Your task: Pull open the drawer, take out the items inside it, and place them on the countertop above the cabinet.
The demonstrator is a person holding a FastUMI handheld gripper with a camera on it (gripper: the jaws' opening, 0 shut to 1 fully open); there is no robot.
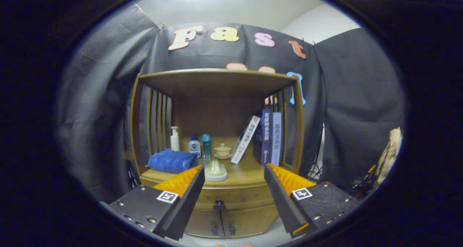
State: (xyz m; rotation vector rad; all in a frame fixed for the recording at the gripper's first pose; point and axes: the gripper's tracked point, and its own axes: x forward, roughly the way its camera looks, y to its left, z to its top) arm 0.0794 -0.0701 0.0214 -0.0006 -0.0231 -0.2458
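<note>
A wooden cabinet stands ahead with its drawer point(231, 196) closed; a dark round knob point(219, 204) sits in the middle of the drawer front. My gripper point(234, 174) is open, held a short way in front of the cabinet, and the knob shows between and below the fingertips. Nothing is between the fingers. The countertop point(249, 169) above the drawer carries a pale lidded dish point(215, 170) near its front edge. What lies inside the drawer is hidden.
On the countertop are a folded blue towel point(171, 161), a pump bottle point(174, 138), two small bottles point(200, 145), a small lidded cup point(222, 151) and several books point(266, 136). A shelf roof point(217, 81) hangs over it. Two small doors point(220, 223) sit under the drawer.
</note>
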